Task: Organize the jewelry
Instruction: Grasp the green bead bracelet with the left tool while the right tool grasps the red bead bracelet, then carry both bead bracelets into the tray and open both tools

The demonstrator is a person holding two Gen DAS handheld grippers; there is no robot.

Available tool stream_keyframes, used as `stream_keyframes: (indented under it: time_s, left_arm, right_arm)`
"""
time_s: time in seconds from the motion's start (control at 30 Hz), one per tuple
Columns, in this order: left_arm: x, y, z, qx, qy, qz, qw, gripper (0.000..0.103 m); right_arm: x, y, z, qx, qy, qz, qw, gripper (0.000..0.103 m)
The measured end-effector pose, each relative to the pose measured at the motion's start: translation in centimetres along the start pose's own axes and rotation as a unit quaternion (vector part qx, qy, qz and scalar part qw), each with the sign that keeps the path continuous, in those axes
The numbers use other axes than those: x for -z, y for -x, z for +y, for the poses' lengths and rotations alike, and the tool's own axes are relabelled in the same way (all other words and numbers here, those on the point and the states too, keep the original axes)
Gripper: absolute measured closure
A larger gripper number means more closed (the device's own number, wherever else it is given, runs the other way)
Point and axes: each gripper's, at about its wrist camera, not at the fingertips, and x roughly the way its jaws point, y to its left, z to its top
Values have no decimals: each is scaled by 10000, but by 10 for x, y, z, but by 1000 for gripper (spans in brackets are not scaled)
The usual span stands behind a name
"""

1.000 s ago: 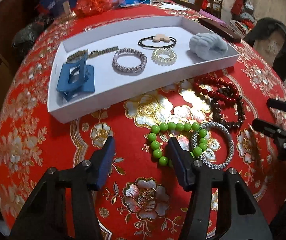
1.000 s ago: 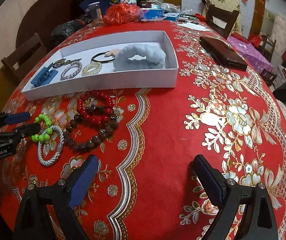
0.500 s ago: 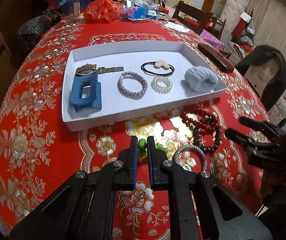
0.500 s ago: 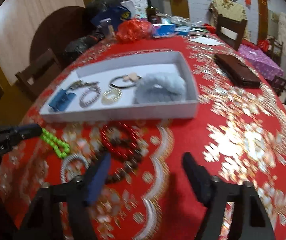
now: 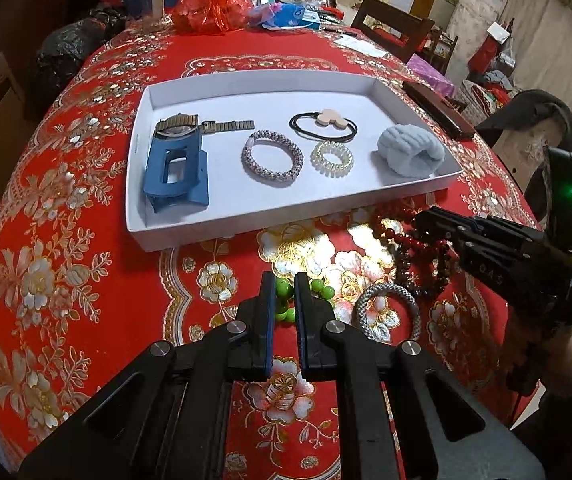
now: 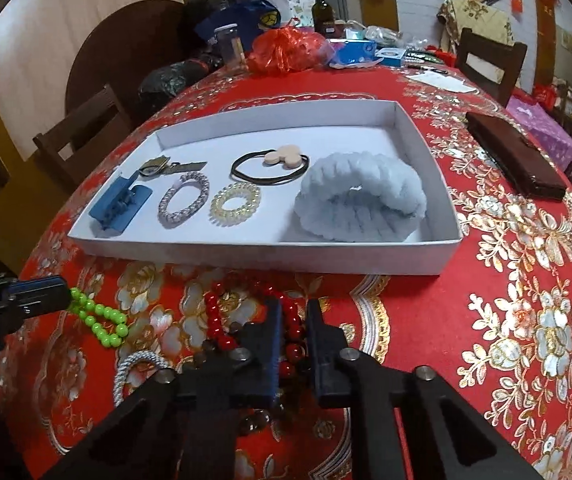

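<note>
The left gripper (image 5: 285, 282) pinched the green bead bracelet (image 6: 98, 318) at 6 o'clock of the white tray (image 5: 246, 222). The right gripper (image 6: 293, 312) was clamped on the red bead bracelet (image 6: 216, 318). A silver bracelet (image 5: 387, 310) lay at 3 o'clock of the green beads, beside a dark bead bracelet (image 5: 425, 280).

Bracelets (image 6: 246, 320) before tray (image 6: 246, 254)

Red tbl (image 6: 425, 320) w/ white tray (image 6: 246, 250), bracelets (image 5: 389, 312), wallet (image 6: 513, 156).
</note>
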Motion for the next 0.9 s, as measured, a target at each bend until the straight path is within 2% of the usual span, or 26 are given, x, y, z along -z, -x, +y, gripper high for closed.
stream_keyframes:
  time_s: [0.1,0.33,0.6,0.9]
  left_arm:
    - [1,-4,0,-14,-1,58,10000,95]
    - [2,-6,3,-62,32,83,9999,95]
    - [0,0,4,-17,73,-1,10000,95]
    - [-11,21,11,283,202,-262,9991,96]
  right_arm:
    - [2,2,2,-123,45,55,9999,92]
    - [6,5,-7,-548,-384,127,9977,94]
    - [-2,68,11,-755,-167,-588,9953,94]
    - [1,93,18,-708,-97,-717,9949,94]
